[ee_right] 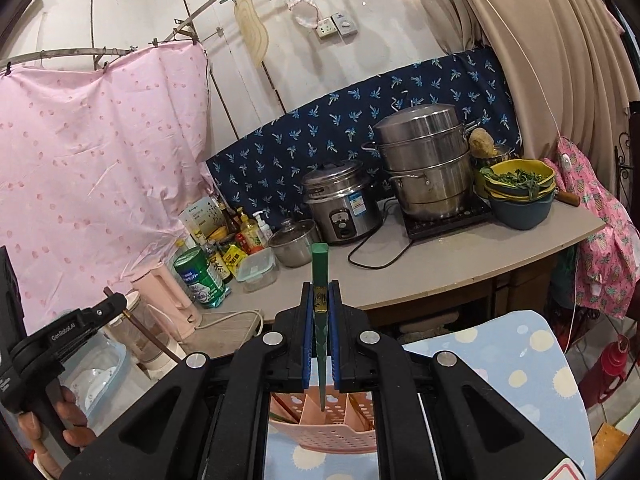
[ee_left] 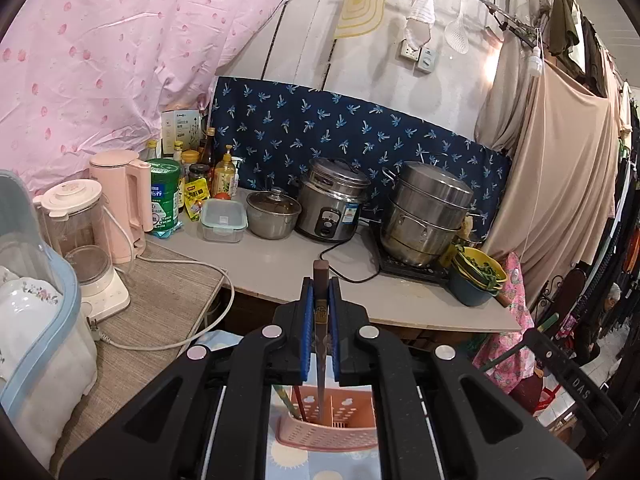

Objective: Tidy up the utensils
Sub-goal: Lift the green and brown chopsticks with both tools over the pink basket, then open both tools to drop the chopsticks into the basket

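My left gripper point(ee_left: 321, 300) is shut on a dark brown chopstick point(ee_left: 320, 280), held upright with its thin tip down inside a pink perforated utensil holder point(ee_left: 328, 426) below. My right gripper point(ee_right: 321, 300) is shut on a green chopstick point(ee_right: 320, 264), also upright, its tip just over the same pink holder point(ee_right: 324, 428). Other chopsticks stand in the holder's left compartment. The left gripper point(ee_right: 116, 302) with its brown chopstick also shows at the left edge of the right wrist view.
The holder stands on a blue spotted cloth point(ee_right: 500, 360). Behind is a counter point(ee_left: 280, 256) with a rice cooker point(ee_left: 332, 204), steamer pot point(ee_left: 428, 216), small lidded pot point(ee_left: 272, 212), bowls of greens point(ee_left: 478, 276), bottles, pink kettle point(ee_left: 120, 204) and blender point(ee_left: 84, 240).
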Demonstrator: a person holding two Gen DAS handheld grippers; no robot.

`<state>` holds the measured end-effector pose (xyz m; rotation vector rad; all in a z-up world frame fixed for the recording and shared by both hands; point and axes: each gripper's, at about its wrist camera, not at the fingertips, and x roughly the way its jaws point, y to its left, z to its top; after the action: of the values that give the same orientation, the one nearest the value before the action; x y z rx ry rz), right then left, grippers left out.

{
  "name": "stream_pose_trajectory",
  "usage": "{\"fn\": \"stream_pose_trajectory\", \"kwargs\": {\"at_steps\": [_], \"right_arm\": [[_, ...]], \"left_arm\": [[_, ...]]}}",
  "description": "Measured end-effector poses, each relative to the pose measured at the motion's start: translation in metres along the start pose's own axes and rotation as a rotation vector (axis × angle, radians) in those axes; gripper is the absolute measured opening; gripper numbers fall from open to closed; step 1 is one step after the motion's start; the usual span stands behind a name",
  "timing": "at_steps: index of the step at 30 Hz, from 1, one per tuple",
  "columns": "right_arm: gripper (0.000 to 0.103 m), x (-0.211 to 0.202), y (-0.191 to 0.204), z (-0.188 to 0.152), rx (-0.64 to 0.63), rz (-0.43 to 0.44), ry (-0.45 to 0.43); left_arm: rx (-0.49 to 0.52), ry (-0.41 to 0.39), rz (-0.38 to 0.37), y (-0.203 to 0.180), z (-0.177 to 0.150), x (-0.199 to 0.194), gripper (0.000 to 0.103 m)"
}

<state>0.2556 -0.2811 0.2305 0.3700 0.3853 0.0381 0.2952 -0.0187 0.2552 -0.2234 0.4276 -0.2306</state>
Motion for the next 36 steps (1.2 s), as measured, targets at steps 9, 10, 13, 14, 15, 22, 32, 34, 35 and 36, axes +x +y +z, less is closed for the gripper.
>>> {"fn": "stream_pose_trajectory", "kwargs": {"at_steps": [9, 10, 13, 14, 15, 22, 32, 34, 35, 36], "right_arm": [[0.007, 0.044, -0.008, -0.029, -0.007, -0.007, 0.101], [0.007, 0.047, -0.008, -0.033, -0.009, -0.008, 0.112], [0.007, 0.058, -0.01, -0.042, -0.015, -0.014, 0.138], [0.007, 0.061, -0.011, -0.044, -0.014, -0.014, 0.145], [0.007, 0.064, -0.012, -0.046, -0.014, -0.016, 0.151], [0.012, 0.066, -0.012, -0.049, -0.02, -0.01, 0.152], [0.016, 0.04, -0.01, -0.048, -0.017, 0.012, 0.13], [0.017, 0.033, -0.01, -0.05, -0.018, 0.014, 0.129], [0.018, 0.029, -0.009, -0.051, -0.02, 0.013, 0.129], [0.018, 0.025, -0.008, -0.054, -0.021, 0.012, 0.13]], "left_arm": [[0.008, 0.061, 0.034, 0.006, -0.024, 0.042, 0.007], [0.007, 0.072, 0.035, 0.007, -0.027, 0.046, 0.007], [0.004, 0.099, 0.037, 0.009, -0.038, 0.057, 0.007], [0.005, 0.107, 0.039, 0.01, -0.041, 0.06, 0.007], [0.007, 0.118, 0.045, 0.01, -0.045, 0.064, 0.007], [0.036, 0.142, 0.062, 0.009, -0.056, 0.072, 0.007], [0.052, 0.129, 0.091, 0.01, -0.062, 0.054, 0.034], [0.066, 0.13, 0.093, 0.009, -0.066, 0.047, 0.036], [0.07, 0.135, 0.096, 0.009, -0.069, 0.044, 0.036], [0.074, 0.141, 0.096, 0.009, -0.072, 0.04, 0.036]]}}
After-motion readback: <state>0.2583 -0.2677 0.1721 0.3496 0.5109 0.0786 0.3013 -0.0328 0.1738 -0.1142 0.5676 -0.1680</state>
